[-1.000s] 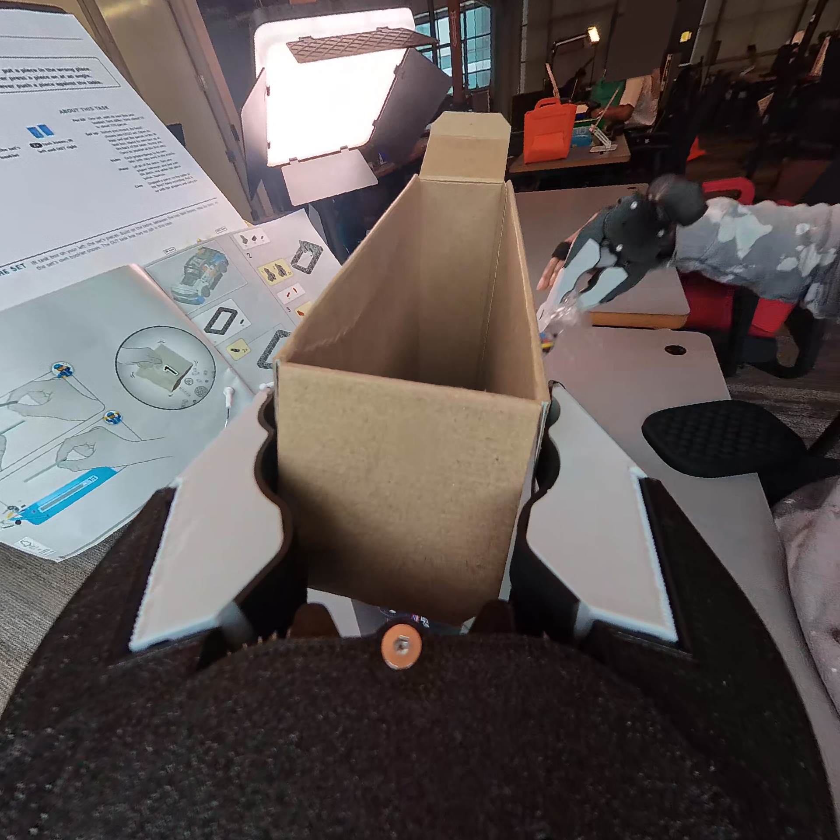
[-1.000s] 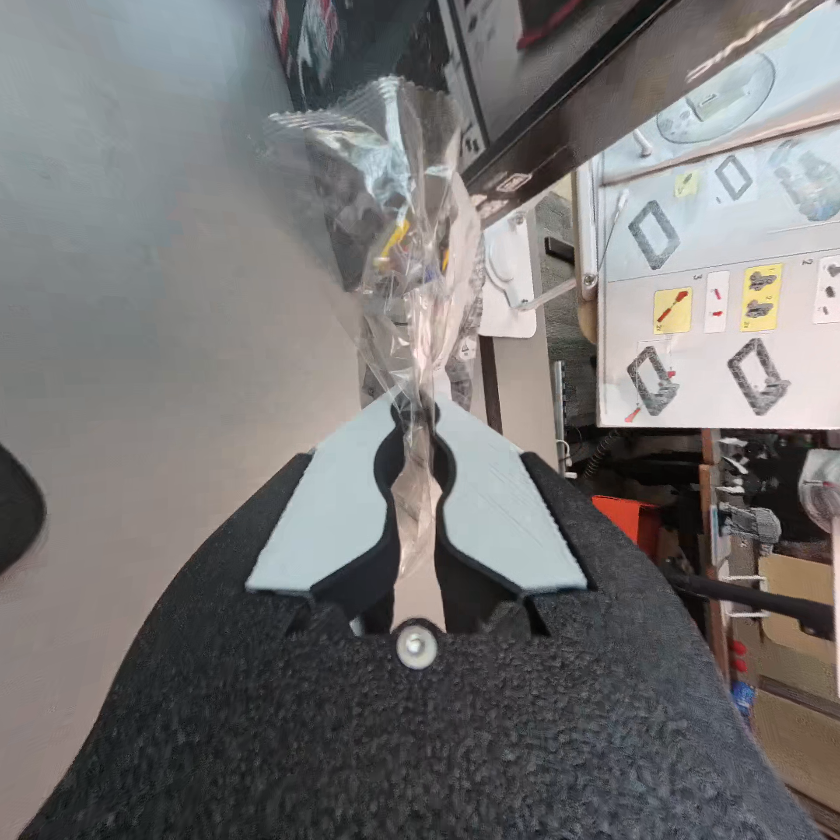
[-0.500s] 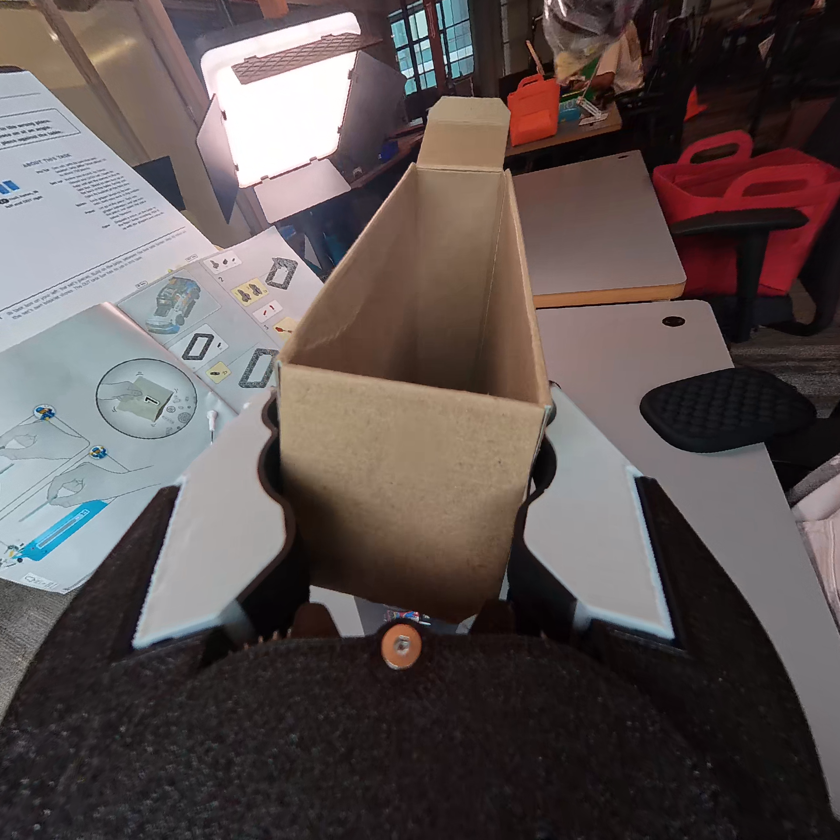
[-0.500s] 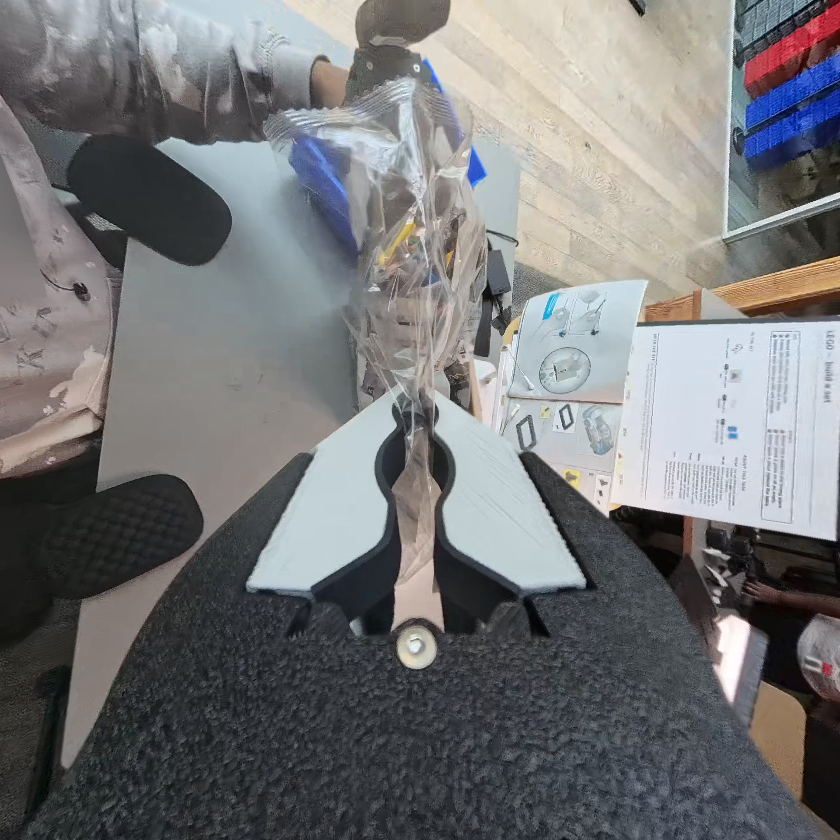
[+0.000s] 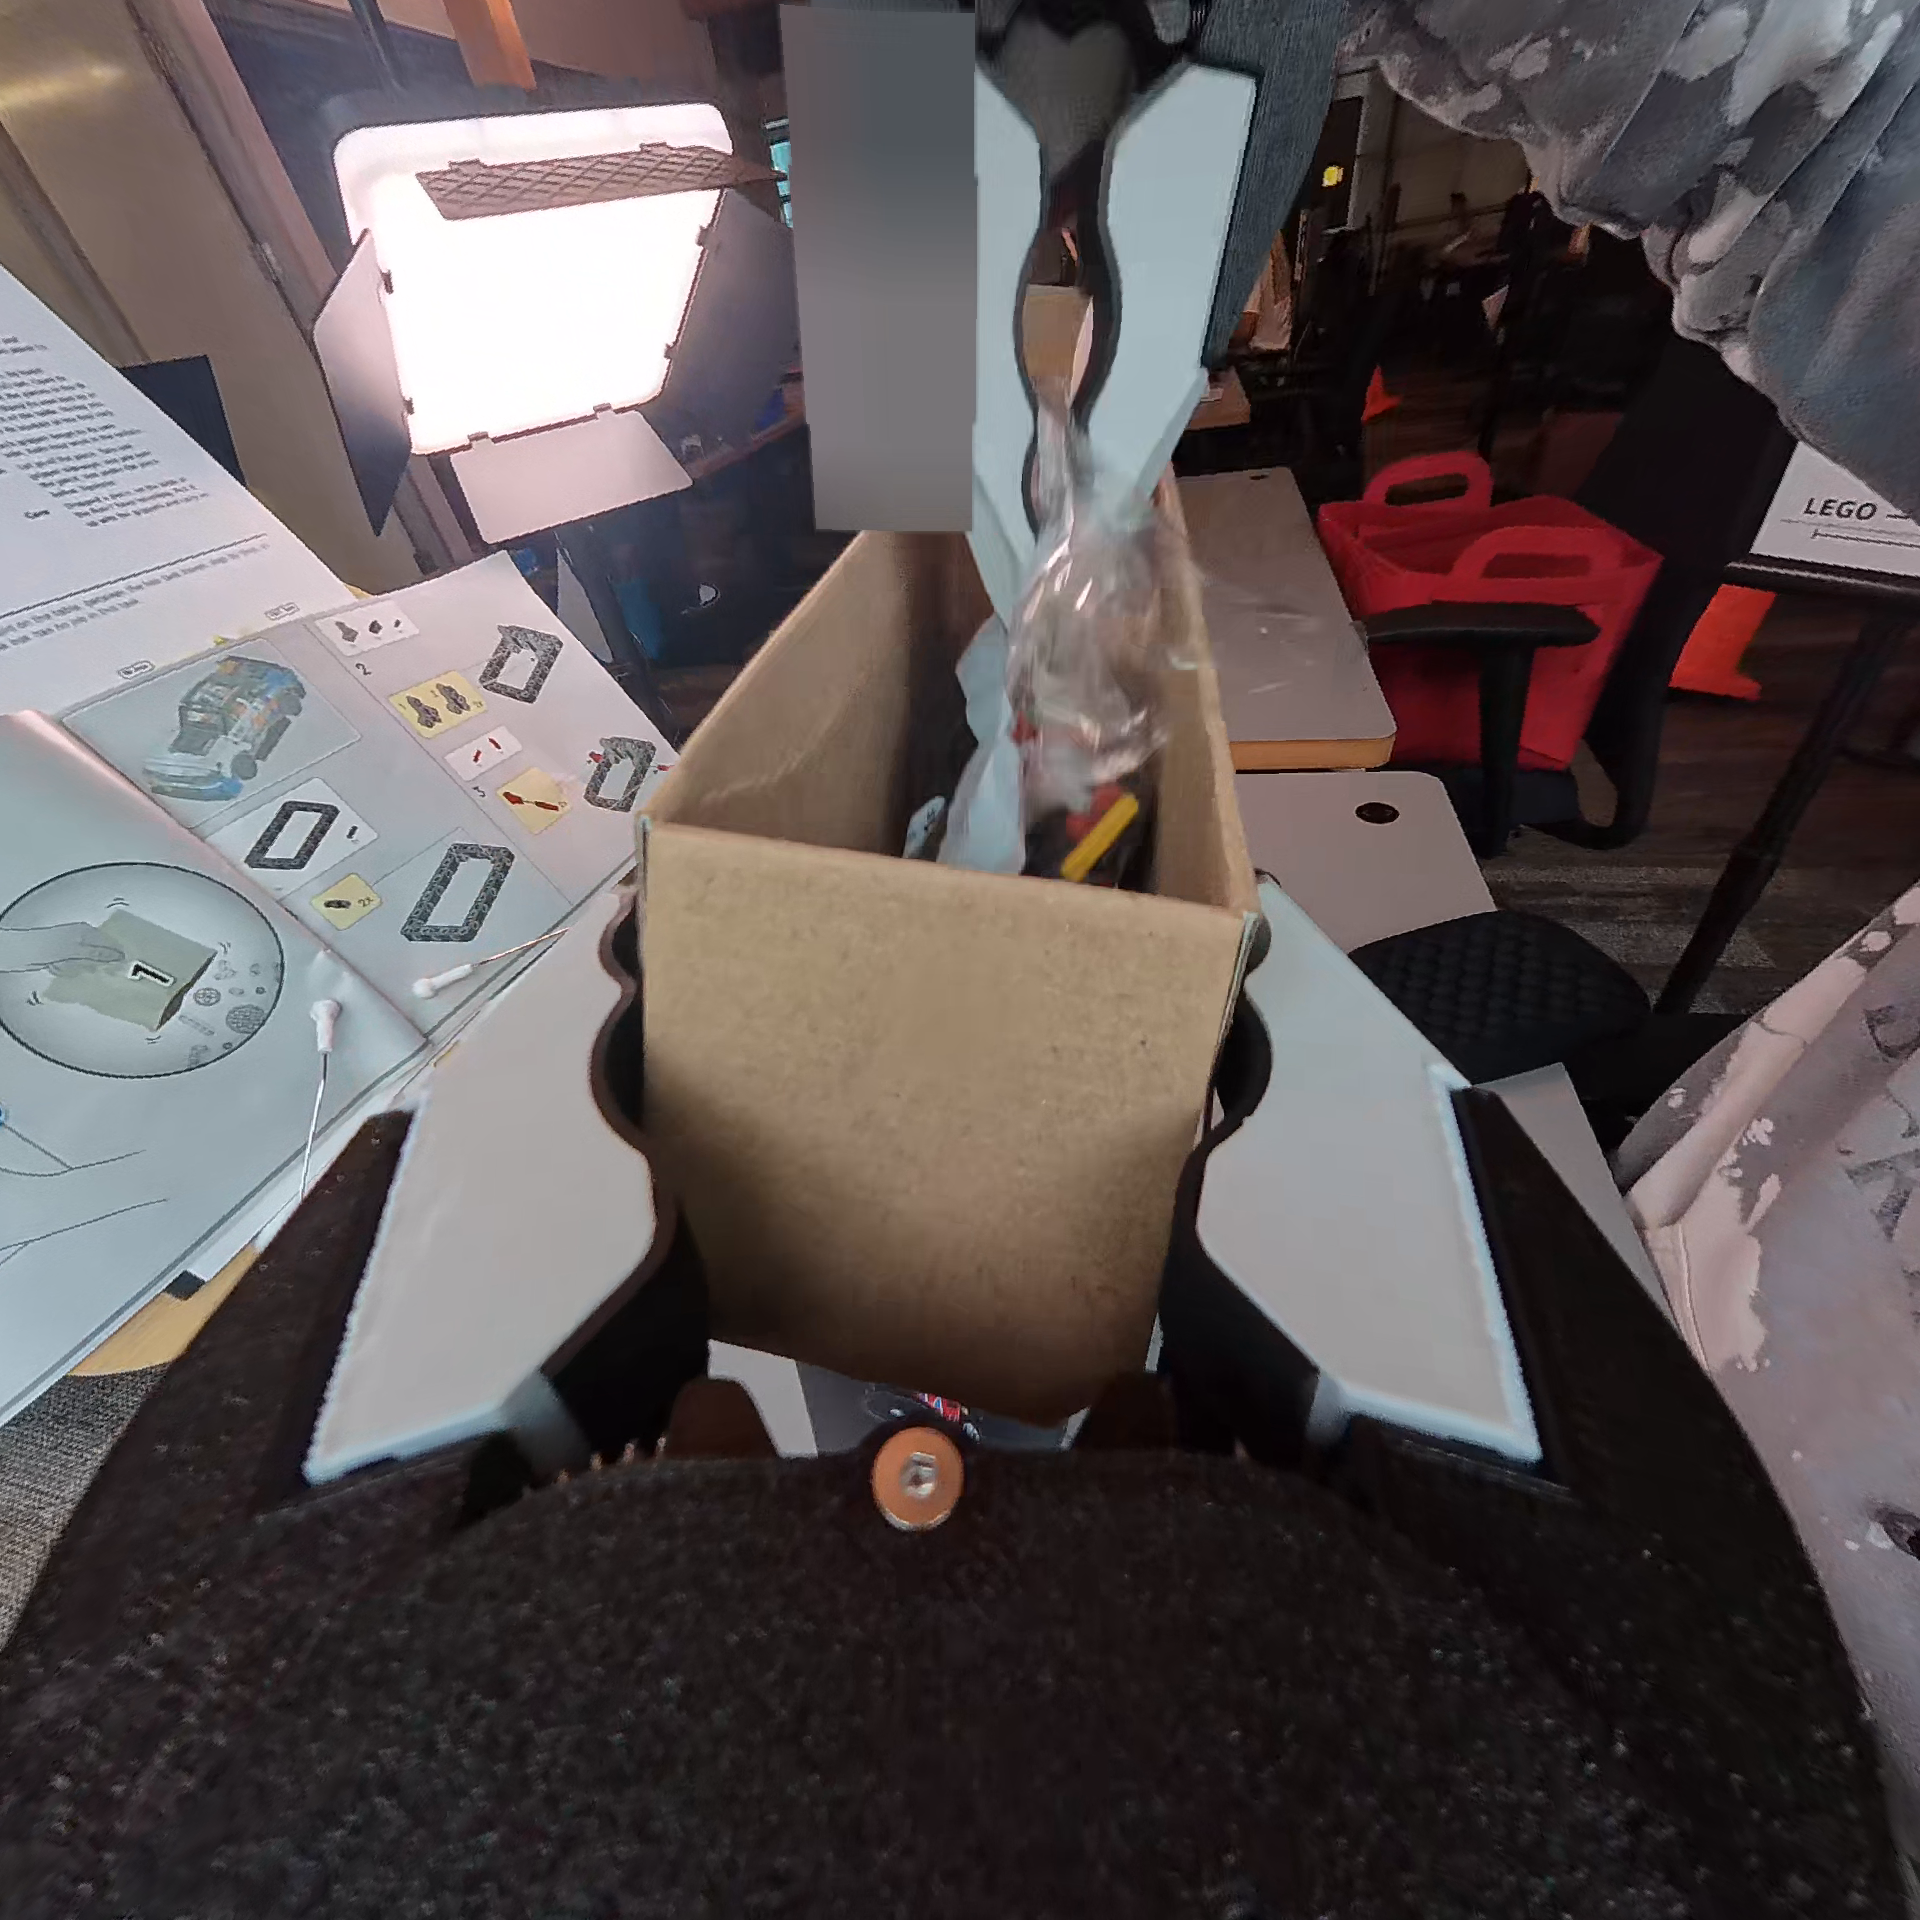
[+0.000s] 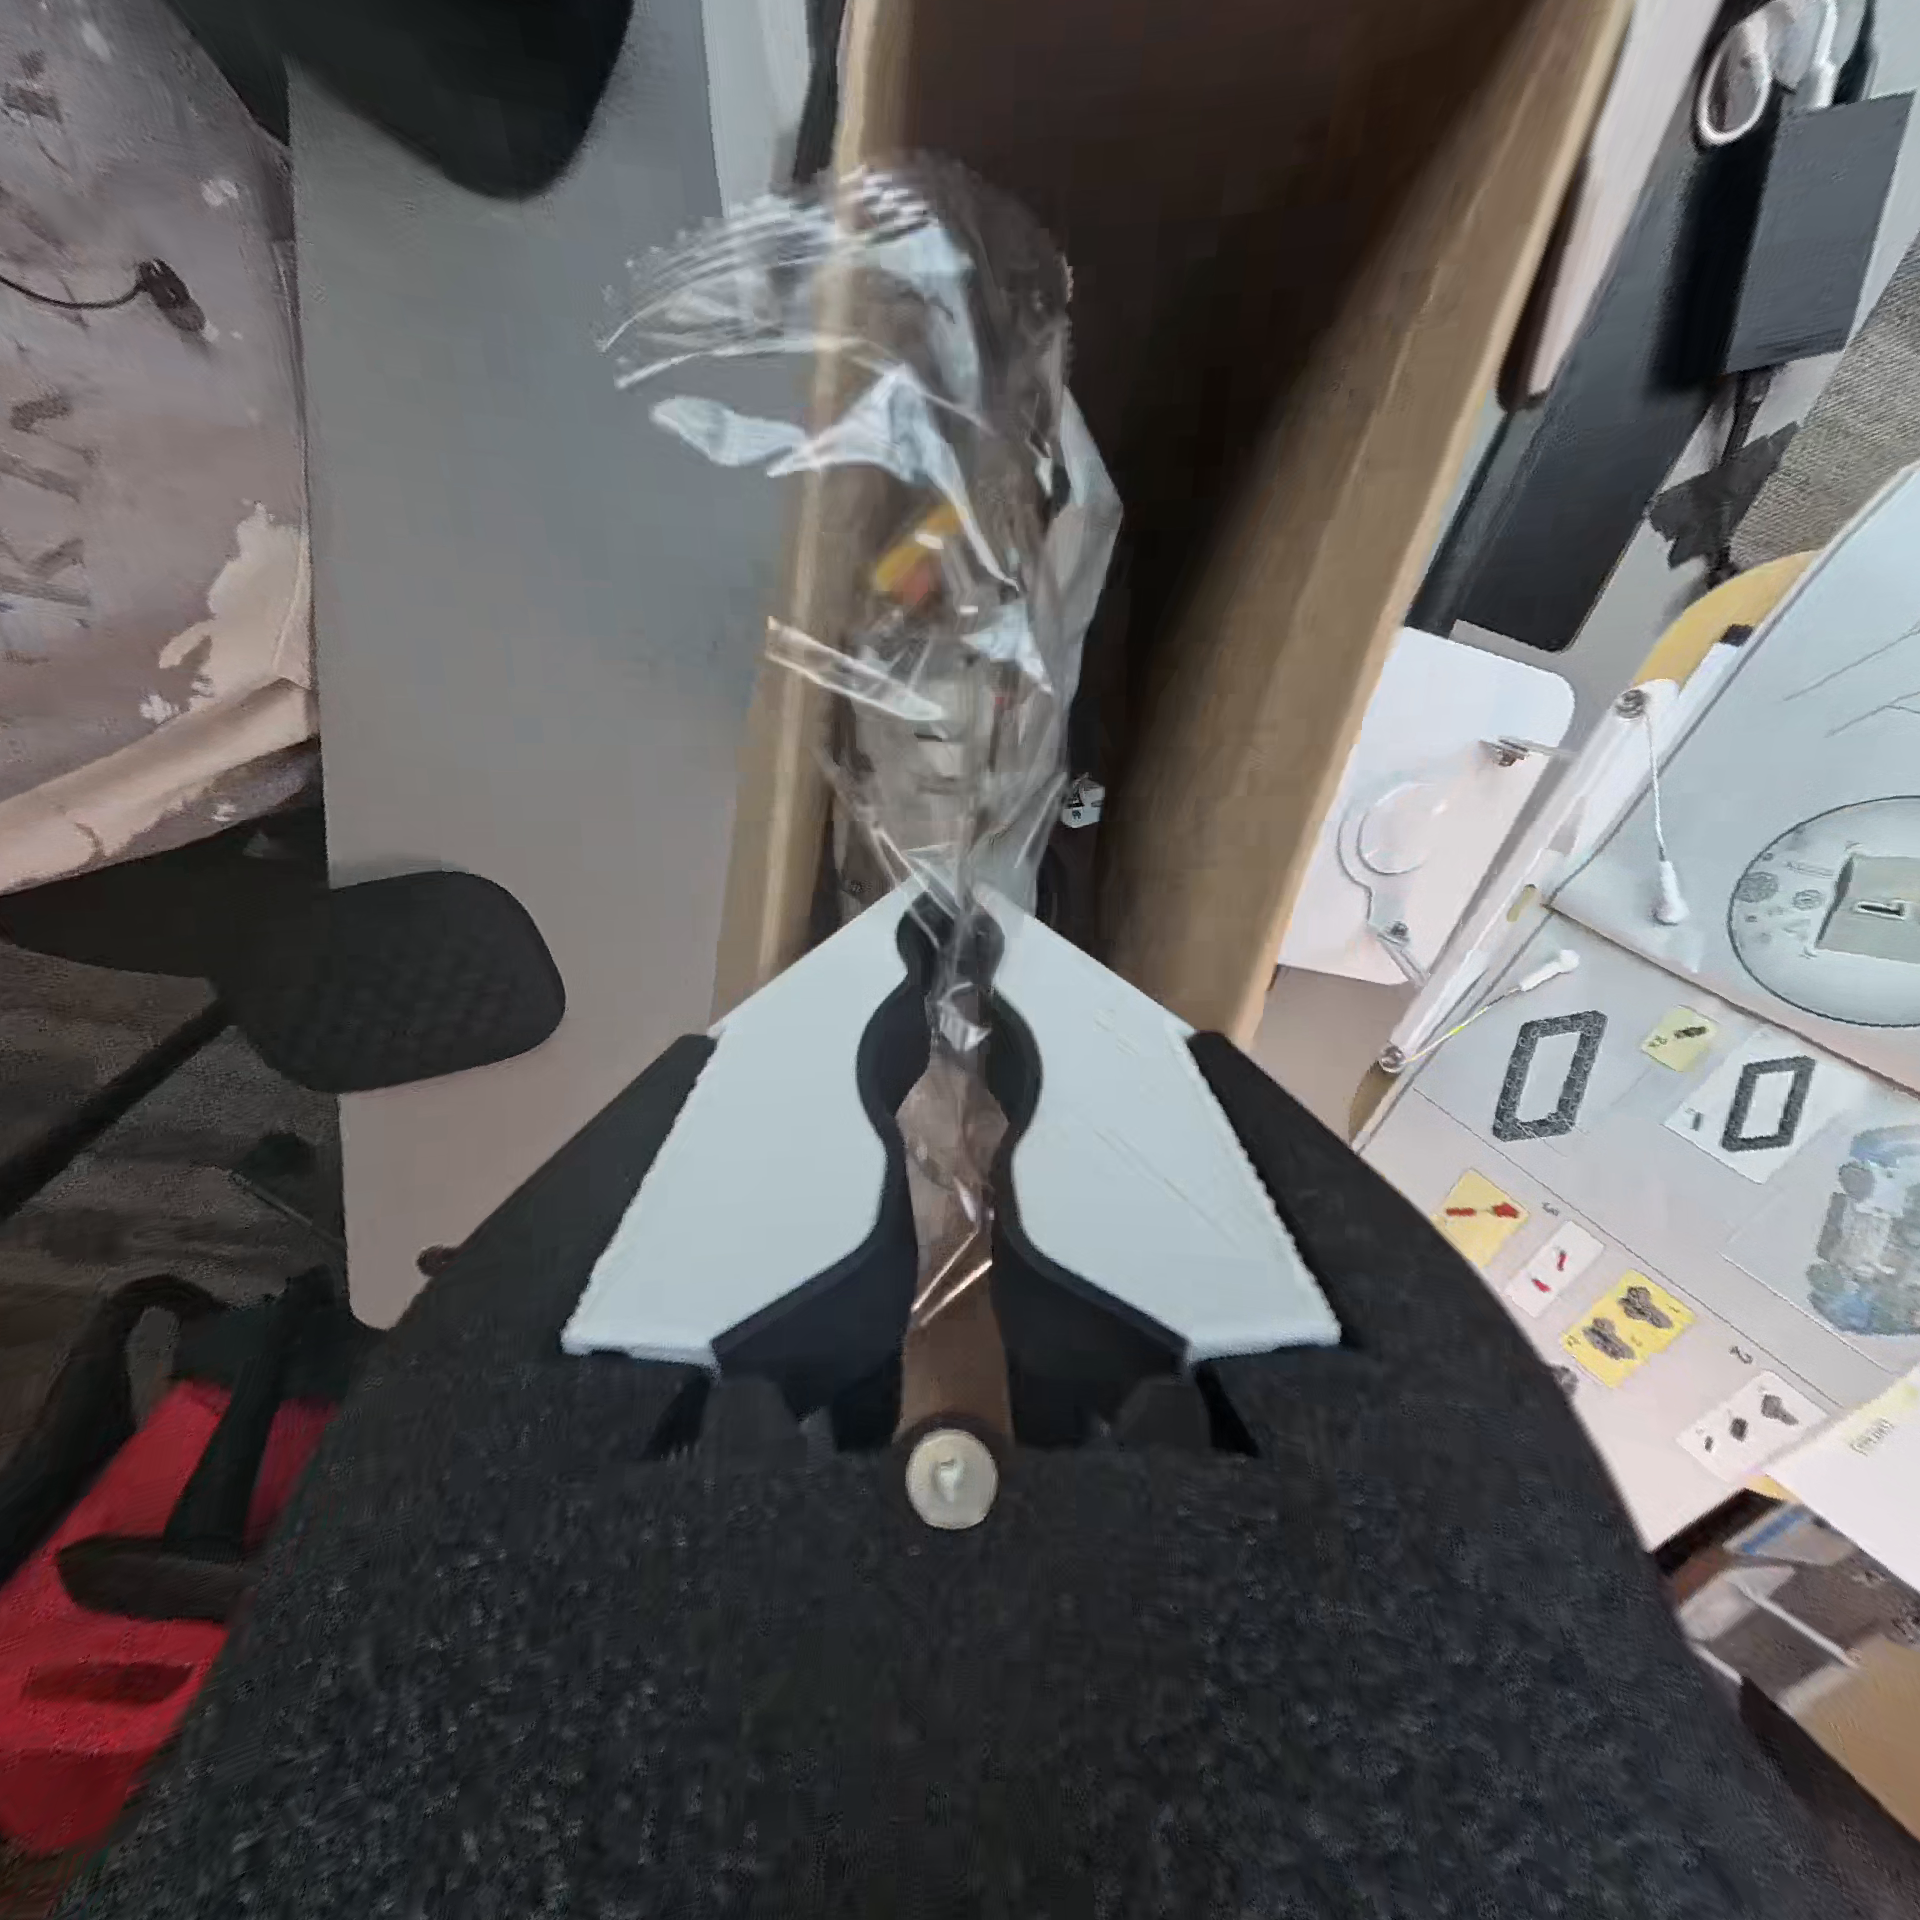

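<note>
My left gripper (image 5: 935,997) is shut on an open brown cardboard box (image 5: 925,1101) and holds it by its two sides, mouth upward. My right gripper (image 6: 951,914) is shut on the top of a clear plastic bag of small building parts (image 6: 935,582). In the left wrist view the right gripper (image 5: 1081,457) comes down from above and the bag (image 5: 1081,686) hangs with its lower end inside the box's mouth. In the right wrist view the bag hangs in front of the box's dark inside (image 6: 1195,364).
An open instruction booklet (image 5: 270,862) lies to the left of the box, also in the right wrist view (image 6: 1662,1122). A studio light (image 5: 530,270) stands behind. Grey tabletops (image 5: 1340,862), a black chair armrest (image 5: 1496,987), red bags (image 5: 1486,603) and a person's patterned sleeve (image 5: 1683,156) are at the right.
My right gripper has swung the bag from the far right up and over the box, and its lower end now hangs inside the box's mouth. The left gripper keeps its hold on the box.
</note>
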`<state>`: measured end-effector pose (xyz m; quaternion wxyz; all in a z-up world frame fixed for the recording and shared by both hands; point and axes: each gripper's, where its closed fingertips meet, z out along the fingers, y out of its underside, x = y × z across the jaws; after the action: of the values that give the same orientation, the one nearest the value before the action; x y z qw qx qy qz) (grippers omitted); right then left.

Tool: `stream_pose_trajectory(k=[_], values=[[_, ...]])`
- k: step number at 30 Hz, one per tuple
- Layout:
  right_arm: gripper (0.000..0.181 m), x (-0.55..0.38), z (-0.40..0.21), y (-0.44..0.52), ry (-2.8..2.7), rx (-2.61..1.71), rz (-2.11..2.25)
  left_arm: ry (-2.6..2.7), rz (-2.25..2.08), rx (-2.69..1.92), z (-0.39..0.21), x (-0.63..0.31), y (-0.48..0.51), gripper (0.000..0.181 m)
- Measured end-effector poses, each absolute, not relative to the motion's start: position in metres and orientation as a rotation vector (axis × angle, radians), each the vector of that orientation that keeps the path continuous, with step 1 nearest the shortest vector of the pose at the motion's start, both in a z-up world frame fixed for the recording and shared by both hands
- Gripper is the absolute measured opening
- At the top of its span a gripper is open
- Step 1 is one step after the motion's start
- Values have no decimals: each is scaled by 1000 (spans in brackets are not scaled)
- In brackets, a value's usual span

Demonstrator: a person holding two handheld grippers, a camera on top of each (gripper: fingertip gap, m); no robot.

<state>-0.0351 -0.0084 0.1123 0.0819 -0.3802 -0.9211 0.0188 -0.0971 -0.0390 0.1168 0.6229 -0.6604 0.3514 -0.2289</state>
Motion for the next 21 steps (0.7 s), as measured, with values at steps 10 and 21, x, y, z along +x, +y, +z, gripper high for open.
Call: stream_pose_trajectory(k=[10, 21], values=[[1, -67, 88, -10, -2606, -1393, -87, 828, -544, -1491, 117, -92, -42, 109], [3, -89, 84, -28, -2683, -1457, 32, 796, -580, -1471, 118, -102, -41, 108]])
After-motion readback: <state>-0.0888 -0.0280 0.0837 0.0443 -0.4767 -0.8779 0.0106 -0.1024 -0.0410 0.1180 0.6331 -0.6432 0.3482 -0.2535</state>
